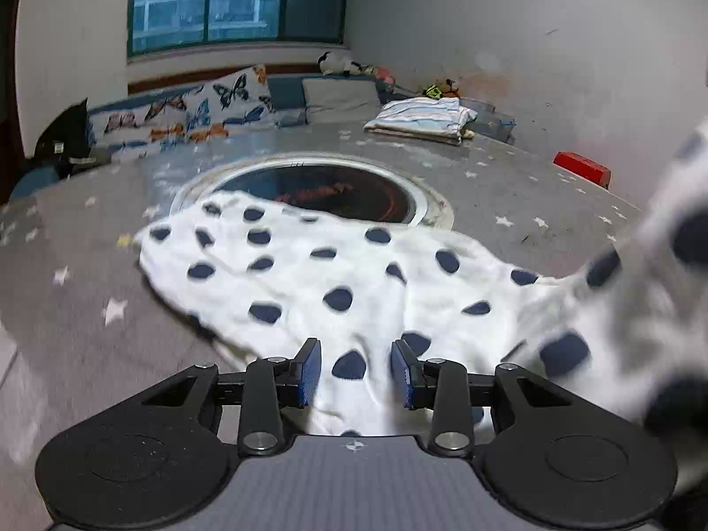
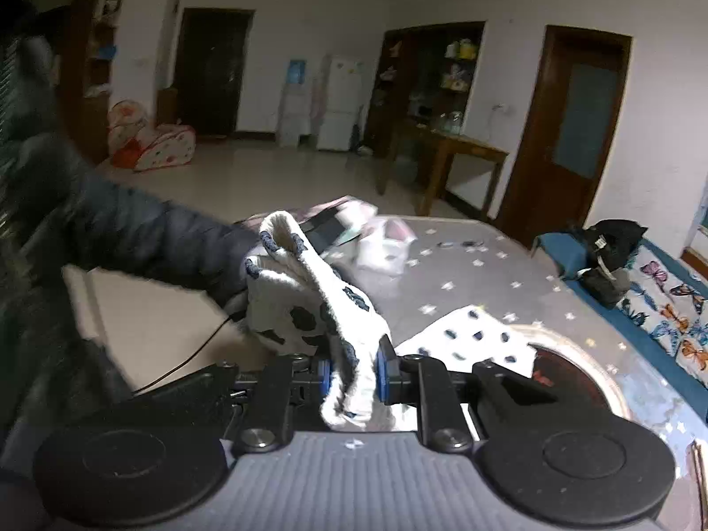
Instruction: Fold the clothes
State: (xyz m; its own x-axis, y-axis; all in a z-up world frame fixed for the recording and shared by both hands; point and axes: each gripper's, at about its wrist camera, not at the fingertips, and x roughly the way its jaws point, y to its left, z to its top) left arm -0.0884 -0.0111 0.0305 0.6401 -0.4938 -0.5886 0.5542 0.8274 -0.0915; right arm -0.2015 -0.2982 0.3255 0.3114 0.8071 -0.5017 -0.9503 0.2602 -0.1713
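A white garment with dark blue dots (image 1: 309,274) lies partly spread on the grey star-patterned table (image 1: 79,274), over a round inset burner (image 1: 327,190). My left gripper (image 1: 356,365) is open, its blue pads on either side of the cloth's near edge. The cloth rises blurred to the right (image 1: 655,274). In the right wrist view my right gripper (image 2: 354,376) is shut on a bunched fold of the same garment (image 2: 309,283), held above the table. The rest of the cloth (image 2: 478,336) lies beyond. A dark-sleeved arm (image 2: 132,230) reaches in from the left.
A folded pile of striped clothes (image 1: 420,119) sits at the table's far right, with a red box (image 1: 582,168) near the right edge. A butterfly-print bench cushion (image 1: 186,115) lies behind. Other clothes (image 2: 380,239) sit at the table's far end.
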